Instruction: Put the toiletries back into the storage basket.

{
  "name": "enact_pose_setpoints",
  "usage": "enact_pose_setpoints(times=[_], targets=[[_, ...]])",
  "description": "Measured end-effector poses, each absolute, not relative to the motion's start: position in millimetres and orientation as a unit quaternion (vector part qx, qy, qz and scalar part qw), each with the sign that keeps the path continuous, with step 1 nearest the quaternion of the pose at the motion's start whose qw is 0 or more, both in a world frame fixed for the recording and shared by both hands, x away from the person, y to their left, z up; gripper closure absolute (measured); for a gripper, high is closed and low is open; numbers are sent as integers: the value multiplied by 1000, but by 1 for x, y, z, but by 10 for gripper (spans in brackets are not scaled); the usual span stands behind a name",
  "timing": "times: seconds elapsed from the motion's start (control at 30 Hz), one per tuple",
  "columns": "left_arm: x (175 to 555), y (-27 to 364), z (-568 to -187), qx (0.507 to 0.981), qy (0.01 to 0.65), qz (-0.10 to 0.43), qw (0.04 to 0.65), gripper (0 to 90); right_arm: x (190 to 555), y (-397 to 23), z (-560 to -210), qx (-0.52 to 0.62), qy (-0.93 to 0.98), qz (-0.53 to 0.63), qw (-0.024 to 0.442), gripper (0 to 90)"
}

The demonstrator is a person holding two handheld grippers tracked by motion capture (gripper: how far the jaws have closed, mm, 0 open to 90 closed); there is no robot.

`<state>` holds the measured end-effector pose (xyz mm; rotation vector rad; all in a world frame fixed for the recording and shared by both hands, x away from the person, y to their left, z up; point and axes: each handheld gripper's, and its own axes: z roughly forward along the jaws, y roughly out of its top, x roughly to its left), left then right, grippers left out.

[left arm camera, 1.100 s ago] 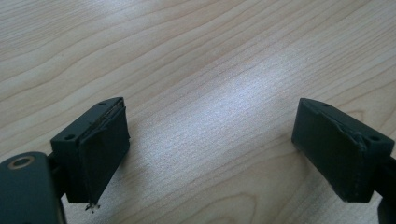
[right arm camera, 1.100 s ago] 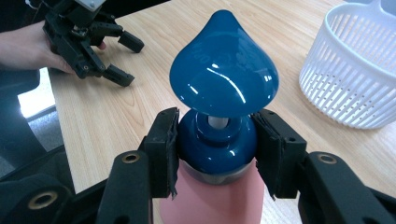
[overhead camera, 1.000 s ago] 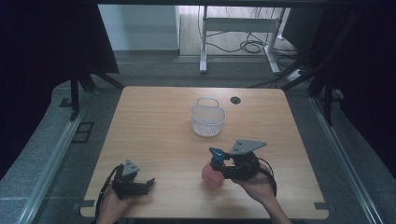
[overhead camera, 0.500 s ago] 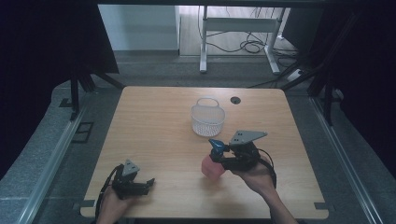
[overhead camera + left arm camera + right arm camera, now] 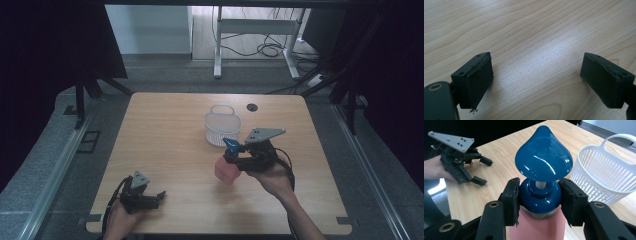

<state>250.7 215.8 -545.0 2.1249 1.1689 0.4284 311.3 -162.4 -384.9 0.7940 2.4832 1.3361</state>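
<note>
The right hand-held gripper point(image 5: 537, 195) is clamped on the blue collar of a pink pump bottle point(image 5: 539, 225), held just in front of the white basket point(image 5: 221, 127). The left hand-held gripper point(image 5: 537, 77) rests on the worktop point(image 5: 165, 145), well apart from the basket, its jaws wide apart with nothing between them.

Left tool point(image 5: 159, 196): matte black body, grey three-cornered plate on top, black cable looping off its rear. In its own view, two blocky black fingers point(image 5: 475, 80) with screw holes at the outer corners; pad facing frayed at one lower edge; brass-ringed pivot at the base.

Right tool point(image 5: 227, 156): same black build, grey plate dotted with small screws, black cable along the forearm. Black padded fingers point(image 5: 512, 201), brass-ringed pivots on both links. Forearms bare, no sleeves.
</note>
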Motion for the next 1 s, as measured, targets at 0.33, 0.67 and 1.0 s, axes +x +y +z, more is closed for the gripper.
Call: enact_pose_setpoints(times=[0.33, 0.67, 1.0], targets=[[251, 216, -545, 813, 448, 165, 334, 106, 324, -158, -375, 273, 842, 450, 116, 527], [251, 216, -545, 813, 448, 165, 334, 107, 334, -156, -369, 280, 838, 453, 120, 527], [251, 216, -545, 813, 448, 165, 334, 107, 343, -154, -360, 283, 836, 453, 125, 528]])
